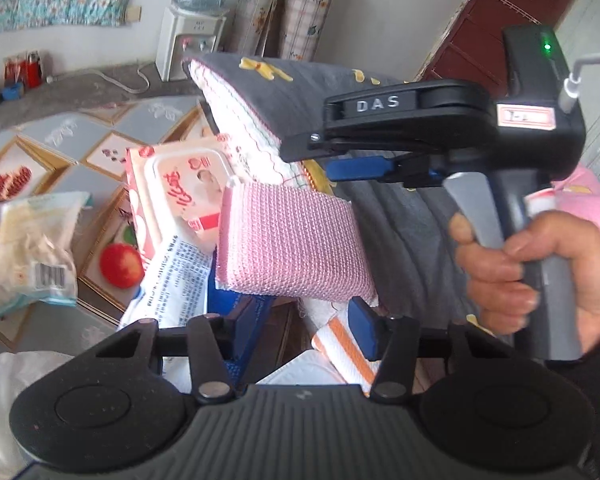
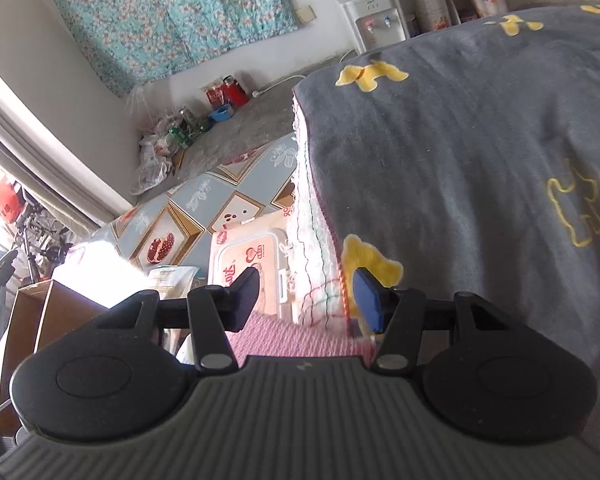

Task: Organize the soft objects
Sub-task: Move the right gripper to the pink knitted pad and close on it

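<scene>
Grey towel over patterned tablecloth (fruit prints), water dispenser behind

Folded towel right of wipes pack, snack bag leftmost

Soft daylight fills both views; a blown-out white glare, probably a window, floods the right-wrist view's left edge. Fisheye bending curves the borders, slightly blurred.
</scene>
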Demonstrator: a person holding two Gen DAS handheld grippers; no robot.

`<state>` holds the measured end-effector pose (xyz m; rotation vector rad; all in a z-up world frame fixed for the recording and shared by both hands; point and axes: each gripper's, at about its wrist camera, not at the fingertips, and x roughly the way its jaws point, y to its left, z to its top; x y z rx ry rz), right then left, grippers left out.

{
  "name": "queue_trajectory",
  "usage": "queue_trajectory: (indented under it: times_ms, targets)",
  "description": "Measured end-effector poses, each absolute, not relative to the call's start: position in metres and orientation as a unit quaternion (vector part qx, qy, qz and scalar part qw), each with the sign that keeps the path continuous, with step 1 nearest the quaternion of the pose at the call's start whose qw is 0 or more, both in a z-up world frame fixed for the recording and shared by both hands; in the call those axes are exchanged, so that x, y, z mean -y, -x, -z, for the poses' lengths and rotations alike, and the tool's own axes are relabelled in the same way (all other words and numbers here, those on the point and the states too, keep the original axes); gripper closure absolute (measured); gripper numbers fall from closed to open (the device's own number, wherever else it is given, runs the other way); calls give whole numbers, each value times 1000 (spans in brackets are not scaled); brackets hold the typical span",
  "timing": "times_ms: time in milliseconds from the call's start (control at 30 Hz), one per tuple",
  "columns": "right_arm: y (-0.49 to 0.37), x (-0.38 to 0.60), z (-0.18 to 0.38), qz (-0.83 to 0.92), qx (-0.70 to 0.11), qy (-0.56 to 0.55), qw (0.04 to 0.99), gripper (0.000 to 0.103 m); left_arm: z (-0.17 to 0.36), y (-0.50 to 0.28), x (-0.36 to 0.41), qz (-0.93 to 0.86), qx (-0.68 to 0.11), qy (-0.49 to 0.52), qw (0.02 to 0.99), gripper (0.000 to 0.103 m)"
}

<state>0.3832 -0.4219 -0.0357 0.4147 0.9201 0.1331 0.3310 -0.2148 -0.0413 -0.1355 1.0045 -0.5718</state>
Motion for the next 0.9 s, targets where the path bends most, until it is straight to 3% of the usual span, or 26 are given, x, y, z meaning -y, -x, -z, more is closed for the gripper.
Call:
queue_trajectory:
  times_ms: [200, 500, 633, 733, 900]
  targets:
    - [-392, 420, 58, -84, -462, -189, 863, 52, 62, -351, 222, 279, -515, 104, 804, 47]
    - [-364, 429, 43, -104, -473, -171, 858, 51, 63, -349, 240, 280, -518, 90, 803, 47]
    - [-351, 433, 33, -99, -475, -162, 859, 54, 59, -343, 237, 282, -513, 95, 805, 47]
    - [-342, 438, 27, -110, -476, -185, 853, 62, 52, -339, 232, 281, -500, 99, 813, 46]
    - [-321, 428, 19, -125, -483, -192, 845, 63, 35, -331, 221, 289, -484, 110, 818, 43]
